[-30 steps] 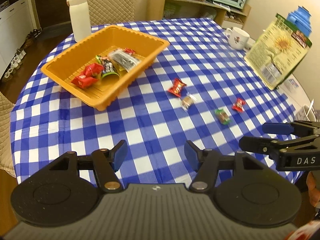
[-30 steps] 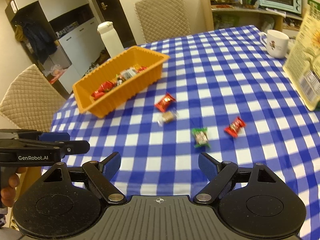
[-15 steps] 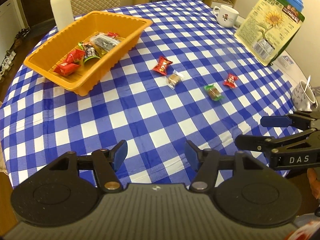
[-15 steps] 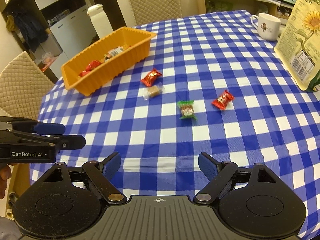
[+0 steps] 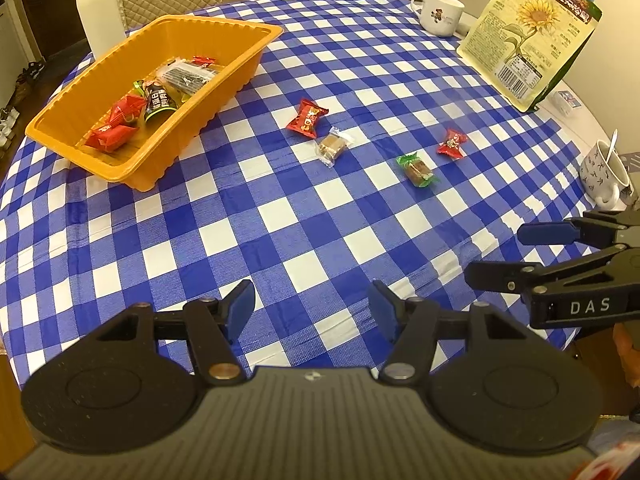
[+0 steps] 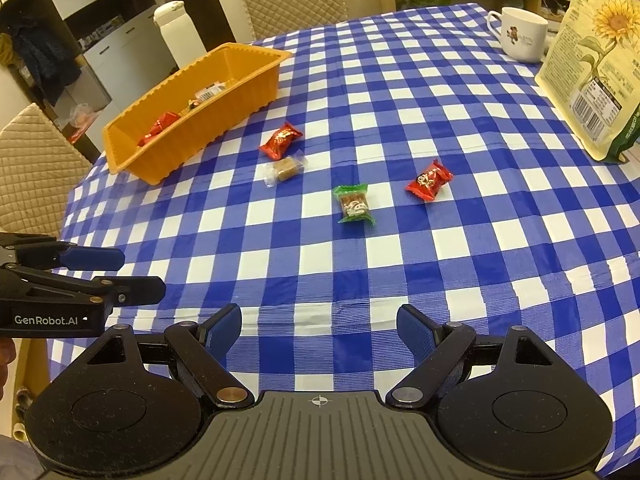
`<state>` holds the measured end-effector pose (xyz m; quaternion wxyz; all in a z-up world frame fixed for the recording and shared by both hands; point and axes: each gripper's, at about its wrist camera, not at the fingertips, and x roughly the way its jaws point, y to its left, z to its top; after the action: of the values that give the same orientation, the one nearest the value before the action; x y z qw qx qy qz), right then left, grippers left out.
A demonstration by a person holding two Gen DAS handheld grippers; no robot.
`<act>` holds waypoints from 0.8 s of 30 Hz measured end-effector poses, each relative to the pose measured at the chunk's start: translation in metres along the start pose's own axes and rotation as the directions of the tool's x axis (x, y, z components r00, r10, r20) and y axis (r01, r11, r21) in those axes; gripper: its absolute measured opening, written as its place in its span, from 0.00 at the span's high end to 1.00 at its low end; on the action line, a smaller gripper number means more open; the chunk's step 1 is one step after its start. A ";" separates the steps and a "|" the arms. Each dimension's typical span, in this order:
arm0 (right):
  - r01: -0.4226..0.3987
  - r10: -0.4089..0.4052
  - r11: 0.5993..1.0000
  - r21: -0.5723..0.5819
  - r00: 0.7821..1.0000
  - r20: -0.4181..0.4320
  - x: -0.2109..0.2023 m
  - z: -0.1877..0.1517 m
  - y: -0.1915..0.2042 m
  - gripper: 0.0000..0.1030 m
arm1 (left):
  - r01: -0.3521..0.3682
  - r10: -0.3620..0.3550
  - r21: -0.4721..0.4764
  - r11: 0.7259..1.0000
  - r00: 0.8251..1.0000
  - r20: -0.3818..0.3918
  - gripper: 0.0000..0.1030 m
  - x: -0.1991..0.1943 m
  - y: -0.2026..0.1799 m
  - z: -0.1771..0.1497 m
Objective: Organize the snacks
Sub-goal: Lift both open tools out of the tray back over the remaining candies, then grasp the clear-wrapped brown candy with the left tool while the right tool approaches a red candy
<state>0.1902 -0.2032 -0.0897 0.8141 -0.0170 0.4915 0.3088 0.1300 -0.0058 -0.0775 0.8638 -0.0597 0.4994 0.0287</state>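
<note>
Orange tray [image 5: 256,54] partly filled, four wrapped snacks [image 6: 354,204] loose on checked worktop [image 6: 400,92] beside it. Left gripper [image 5: 312,306] and right gripper [image 6: 320,330] spread, empty, hovering low at near edge, probably readying a pick.

— Where do we see the snacks?
— 4 candies [image 5: 417,169] lie on the table [image 5: 280,216], right of the tray [image 5: 240,80]. More snacks [image 5: 160,100] sit in it. A mug [image 5: 440,14] stands behind.
</note>
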 end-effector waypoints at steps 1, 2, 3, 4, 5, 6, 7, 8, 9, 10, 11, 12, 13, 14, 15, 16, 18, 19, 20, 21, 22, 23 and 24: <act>0.003 -0.003 1.000 0.003 1.000 -0.001 0.001 0.000 -0.001 0.18 | 0.000 0.000 0.002 1.000 1.000 -0.001 0.42 0.001 0.000 0.001; 0.007 -0.007 1.000 0.007 1.000 -0.003 0.002 0.001 -0.002 0.18 | 0.001 -0.001 0.006 1.000 1.000 -0.002 0.42 0.002 0.000 0.001; 0.012 -0.011 1.000 0.011 1.000 -0.004 0.003 0.001 -0.003 0.18 | 0.000 0.000 0.008 1.000 1.000 -0.003 0.42 0.004 0.000 0.003; 0.017 -0.017 1.000 0.016 1.000 -0.007 0.004 0.001 -0.005 0.18 | 0.000 0.000 0.010 1.000 1.000 -0.005 0.42 0.006 0.000 0.004; 0.021 -0.020 1.000 0.021 1.000 -0.009 0.005 0.002 -0.007 0.18 | 0.002 -0.002 0.012 1.000 1.000 -0.005 0.42 0.008 0.000 0.006; 0.023 -0.023 0.999 0.026 1.000 -0.009 0.005 0.002 -0.008 0.18 | 0.003 -0.003 0.013 1.000 1.000 -0.005 0.42 0.009 0.001 0.007; 0.028 -0.027 0.999 0.031 1.000 -0.008 0.006 0.003 -0.011 0.18 | 0.003 -0.003 0.016 1.000 1.000 -0.005 0.42 0.011 0.001 0.009; 0.033 -0.033 0.999 0.037 0.999 -0.008 0.007 0.003 -0.013 0.18 | 0.003 -0.003 0.021 1.000 1.000 -0.005 0.42 0.014 0.001 0.011; 0.039 -0.039 0.998 0.044 0.999 -0.008 0.008 0.004 -0.015 0.18 | 0.004 -0.004 0.026 1.000 1.000 -0.002 0.42 0.017 0.001 0.013; 0.045 -0.045 0.998 0.051 0.999 -0.007 0.009 0.005 -0.018 0.18 | 0.005 -0.005 0.033 0.999 1.000 0.002 0.42 0.019 0.001 0.015; 0.053 -0.053 0.997 0.060 0.999 -0.005 0.009 0.006 -0.021 0.18 | 0.005 -0.005 0.040 0.999 1.000 0.007 0.42 0.022 0.000 0.017; 0.058 -0.058 0.996 0.068 0.998 -0.003 0.009 0.007 -0.023 0.18 | 0.006 -0.007 0.050 0.999 1.000 0.014 0.42 0.025 -0.001 0.019; 0.065 -0.065 0.995 0.077 0.998 0.000 0.009 0.008 -0.026 0.18 | 0.007 -0.009 0.062 0.998 1.000 0.025 0.42 0.028 -0.002 0.021; 0.073 -0.074 0.994 0.087 0.997 0.003 0.010 0.009 -0.030 0.18 | 0.006 -0.009 0.074 0.997 0.999 0.034 0.42 0.031 -0.002 0.023; 0.079 -0.080 0.992 0.095 0.997 0.006 0.009 0.010 -0.032 0.18 | 0.002 -0.005 0.088 0.996 0.999 0.041 0.42 0.035 -0.003 0.026; 0.087 -0.088 0.991 0.105 0.996 0.010 0.009 0.011 -0.035 0.18 | -0.001 -0.004 0.101 0.995 0.999 0.048 0.42 0.039 -0.004 0.029; 0.099 -0.102 0.988 0.122 0.995 0.018 0.008 0.014 -0.040 0.18 | 0.000 -0.009 0.127 0.992 0.998 0.065 0.42 0.046 -0.006 0.034; 0.104 -0.108 0.986 0.130 0.994 0.022 0.008 0.015 -0.043 0.18 | 0.002 -0.012 0.137 0.991 0.998 0.070 0.42 0.049 -0.007 0.037; 0.110 -0.115 0.984 0.137 0.993 0.027 0.008 0.015 -0.044 0.18 | 0.005 -0.016 0.148 0.989 0.997 0.073 0.43 0.053 -0.007 0.040; 0.115 -0.120 0.983 0.143 0.992 0.031 0.008 0.016 -0.046 0.18 | 0.010 -0.023 0.159 0.987 0.997 0.079 0.43 0.056 -0.008 0.043; 0.119 -0.126 0.982 0.147 0.991 0.037 0.008 0.017 -0.047 0.18 | 0.013 -0.028 0.168 0.986 0.996 0.085 0.43 0.059 -0.009 0.046; 0.124 -0.131 0.981 0.151 0.990 0.042 0.008 0.017 -0.047 0.18 | 0.015 -0.031 0.179 0.984 0.996 0.088 0.44 0.062 -0.010 0.050; 0.129 -0.137 0.979 0.156 0.989 0.045 0.009 0.018 -0.048 0.18 | 0.019 -0.037 0.191 0.981 0.995 0.093 0.47 0.065 -0.011 0.053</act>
<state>0.2323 -0.2323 -0.1007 0.8453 0.0211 0.4885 0.2155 0.2093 -0.0103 -0.1071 0.8889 0.0175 0.4569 -0.0283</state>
